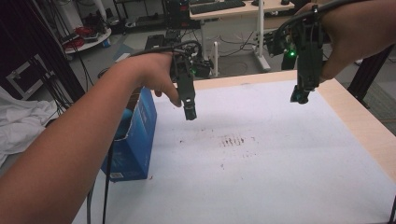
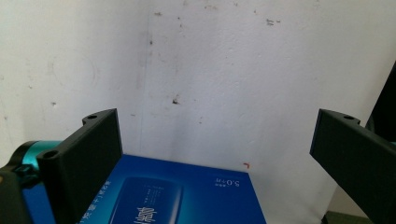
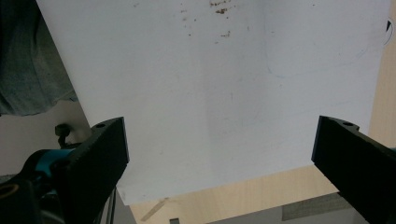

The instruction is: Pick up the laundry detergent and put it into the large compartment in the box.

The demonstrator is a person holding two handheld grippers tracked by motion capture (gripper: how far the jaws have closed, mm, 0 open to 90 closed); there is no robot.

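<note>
Left tool (image 1: 190,113) hangs above white surface (image 1: 280,158), jaws spread wide, nothing between them. Blue box (image 1: 135,140) stands upright at surface's left edge, just beside left tool, partly hidden by forearm; left gripper view shows box (image 2: 187,196) below the jaws, printed face up. Right tool (image 1: 299,97) held high near far right corner, well apart from box, jaws spread, gripping nothing. Brown smudges (image 1: 233,140) mark surface's middle.
</note>
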